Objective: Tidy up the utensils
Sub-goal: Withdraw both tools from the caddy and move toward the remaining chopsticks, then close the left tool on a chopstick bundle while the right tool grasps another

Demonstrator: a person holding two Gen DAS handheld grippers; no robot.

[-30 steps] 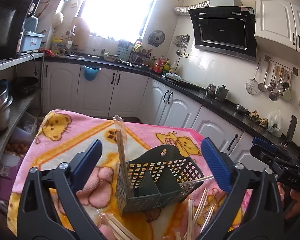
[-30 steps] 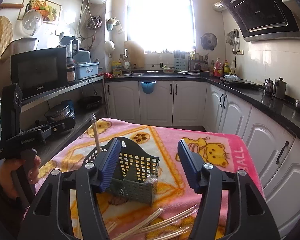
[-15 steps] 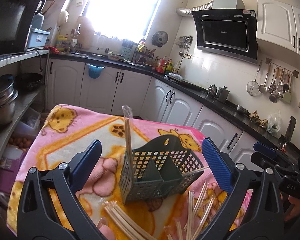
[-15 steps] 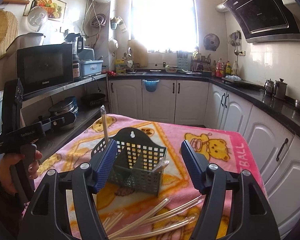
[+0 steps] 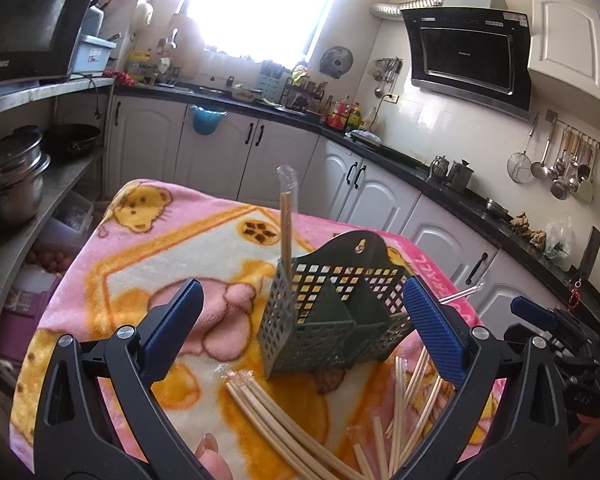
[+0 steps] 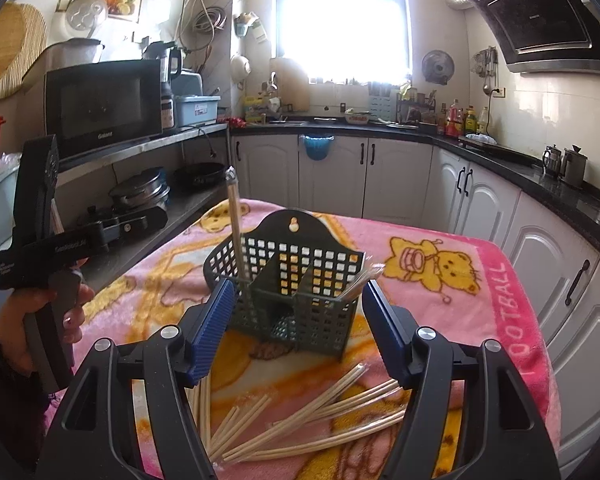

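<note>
- Right wrist view: the right hand-held gripper [image 6: 296,328] is held open and empty; loose chopsticks [image 6: 300,412] are seen just below, fanned with long axes running near-left to far-right.
- Beyond them, on the blanket-covered worktop [image 6: 460,288], the utensil basket [image 6: 296,280] is seen upright.
- The left hand-held gripper [image 5: 300,328] is likewise open and empty.

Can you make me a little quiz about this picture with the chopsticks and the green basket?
1. True or false: the green basket stands on a pink blanket with bears on it.
2. Which is right? A: every chopstick is in the basket. B: most chopsticks lie loose on the blanket in front of the basket. C: the basket is upside down.
3. Fill in: the right gripper holds ____ between its blue pads.

Key
1. True.
2. B. One wrapped chopstick stands upright in the basket's left compartment.
3. Nothing. It is open, and so is the left gripper.
</note>
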